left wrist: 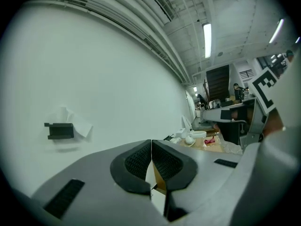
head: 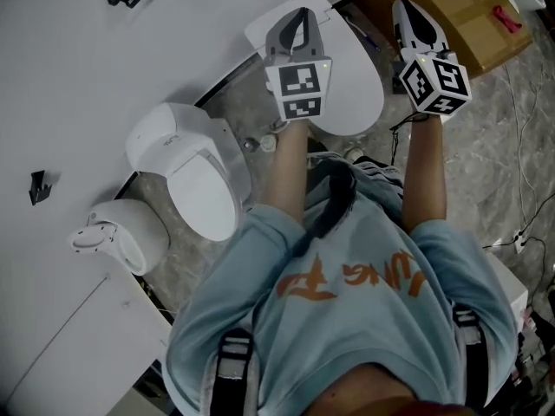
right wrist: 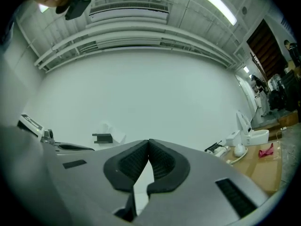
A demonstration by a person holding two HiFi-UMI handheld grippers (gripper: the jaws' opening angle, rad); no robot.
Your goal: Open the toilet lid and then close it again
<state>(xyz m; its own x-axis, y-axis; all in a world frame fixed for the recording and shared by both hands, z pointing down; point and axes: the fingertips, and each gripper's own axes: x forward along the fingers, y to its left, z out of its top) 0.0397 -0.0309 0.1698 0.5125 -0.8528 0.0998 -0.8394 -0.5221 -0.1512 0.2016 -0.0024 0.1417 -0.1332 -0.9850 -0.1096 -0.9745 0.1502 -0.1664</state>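
A white toilet with its lid (head: 357,83) down stands against the white wall, in the head view right under my left gripper (head: 299,16). That gripper is shut and empty, held level above the lid and pointing at the wall. My right gripper (head: 406,9) is also shut and empty, level, just right of the toilet. In the left gripper view the pads (left wrist: 136,161) meet with nothing between them, and the same holds for the pads (right wrist: 162,161) in the right gripper view. The toilet cannot be made out in either gripper view.
Two more white toilets (head: 201,178) (head: 121,235) stand to the left along the wall. A cardboard box (head: 468,26) with a red item (head: 506,16) sits at the right. A black bracket (left wrist: 60,131) hangs on the wall. Cables (head: 520,172) lie on the stone floor.
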